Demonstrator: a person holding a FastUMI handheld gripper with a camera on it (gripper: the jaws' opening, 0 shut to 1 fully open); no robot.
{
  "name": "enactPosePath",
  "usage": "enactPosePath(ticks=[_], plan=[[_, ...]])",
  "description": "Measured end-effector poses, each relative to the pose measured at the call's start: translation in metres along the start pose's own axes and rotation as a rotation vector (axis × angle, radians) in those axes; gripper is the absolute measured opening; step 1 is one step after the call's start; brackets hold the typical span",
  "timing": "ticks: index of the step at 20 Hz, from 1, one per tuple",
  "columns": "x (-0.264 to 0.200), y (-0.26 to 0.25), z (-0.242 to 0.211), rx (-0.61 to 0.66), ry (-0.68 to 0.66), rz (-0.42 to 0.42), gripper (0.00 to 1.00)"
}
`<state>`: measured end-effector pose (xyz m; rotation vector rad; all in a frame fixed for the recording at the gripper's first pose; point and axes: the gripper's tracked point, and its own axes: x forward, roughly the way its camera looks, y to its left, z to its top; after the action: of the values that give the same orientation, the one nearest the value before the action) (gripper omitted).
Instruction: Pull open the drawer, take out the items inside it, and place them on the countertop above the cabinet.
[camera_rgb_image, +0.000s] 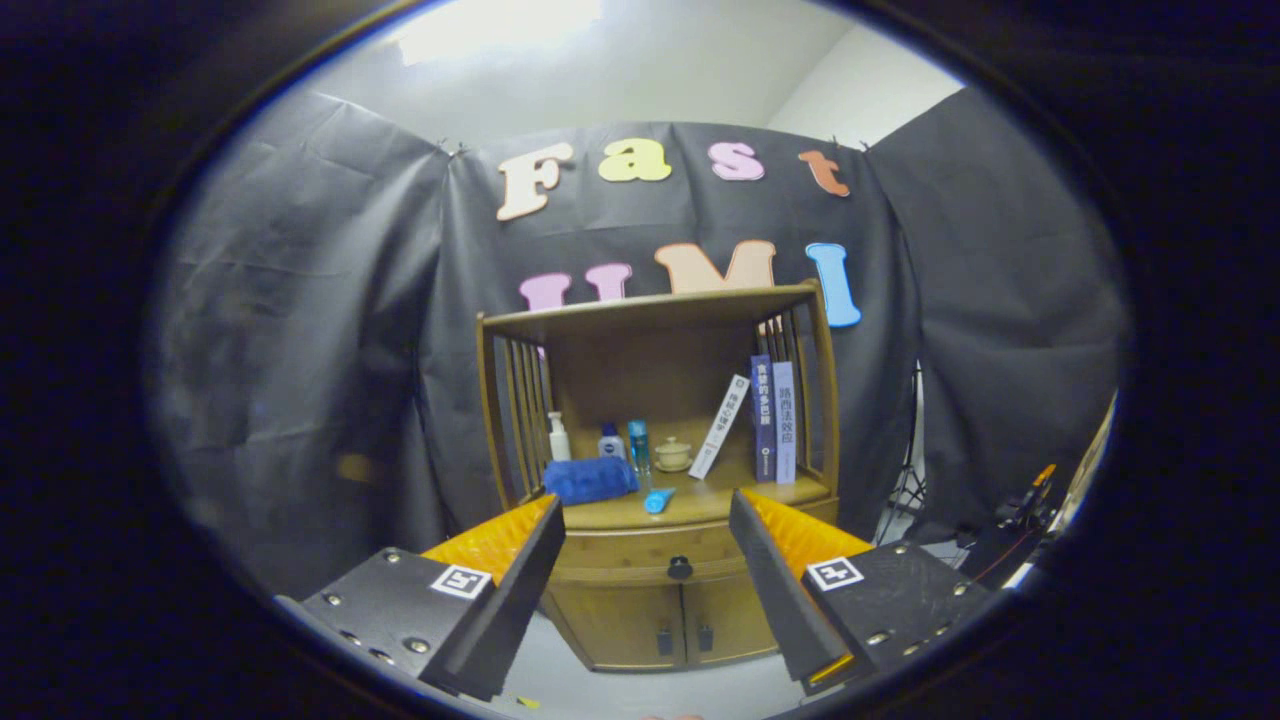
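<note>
- Beyond the fingers: wooden cabinet (655, 600), drawer (640, 555) closed, dark knob (680, 568) between them.
- Gripper (647, 520): fingers spread wide, holding nothing.
- Countertop (700, 502): blue towel (590, 480), bottles (600, 440), books (775, 420), possibly a small lidded cup (673, 453).

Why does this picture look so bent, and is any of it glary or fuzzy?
Gripper view: a fisheye lens bows the cabinet and the cloth wall outward; a bright ceiling patch is washed out by glare; the cloth softens toward the rim; the open fingers, close to the lens, loom large; the books and bottles stay fairly sharp.
</note>
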<state>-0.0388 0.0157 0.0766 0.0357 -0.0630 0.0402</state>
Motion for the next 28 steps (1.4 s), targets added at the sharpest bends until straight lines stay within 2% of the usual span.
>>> enactPosePath(ticks=[8, 14, 19, 28], plan=[[-0.027, 0.032, 0.019, -0.102, -0.040, 0.058, 0.99], [-0.042, 0.019, 0.043, -0.049, -0.117, 0.036, 0.99], [-0.039, 0.005, 0.043, -0.020, -0.118, 0.002, 0.99], [-0.039, 0.011, 0.032, 0.001, -0.112, 0.031, 0.99]])
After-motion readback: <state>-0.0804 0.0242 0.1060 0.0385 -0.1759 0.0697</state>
